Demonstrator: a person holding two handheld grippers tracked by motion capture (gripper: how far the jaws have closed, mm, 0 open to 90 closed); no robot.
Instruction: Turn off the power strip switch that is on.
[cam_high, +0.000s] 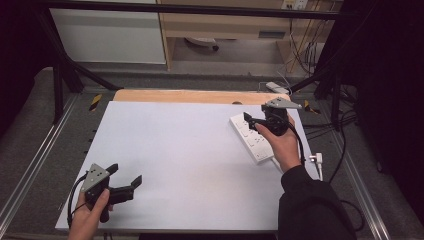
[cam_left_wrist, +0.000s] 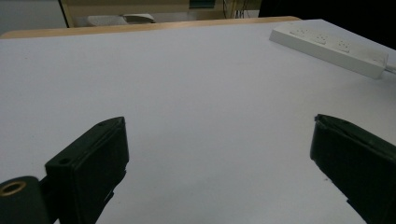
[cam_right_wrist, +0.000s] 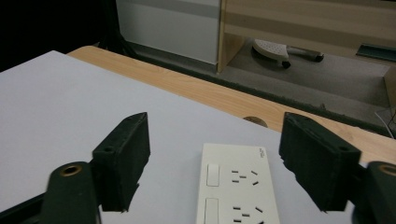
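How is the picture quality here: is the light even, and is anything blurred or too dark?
High view: table sheet evenly lit, surroundings very dark. Left gripper view: the near jaws look soft, the power strip sharper. Right gripper view: the power strip is crisp, the top left corner black.

1. The power strip (cam_high: 251, 138) is laid on the counter (cam_high: 170, 165), in the far right part, set at a slant with one end toward the far edge.
2. The right gripper (cam_high: 248, 120) is positioned over the far end of the power strip; in the right gripper view the power strip (cam_right_wrist: 236, 186) is seen between and below the spread jaws, not pressed by either.
3. The left gripper (cam_high: 125, 176) is held at the near left corner of the counter, well apart from the power strip, with nothing between its jaws.
4. A wall plug (cam_high: 315, 160) is placed just off the counter's right edge, near the power strip's near end.
5. A shelf unit (cam_high: 225, 25) is located behind the counter, on the floor.
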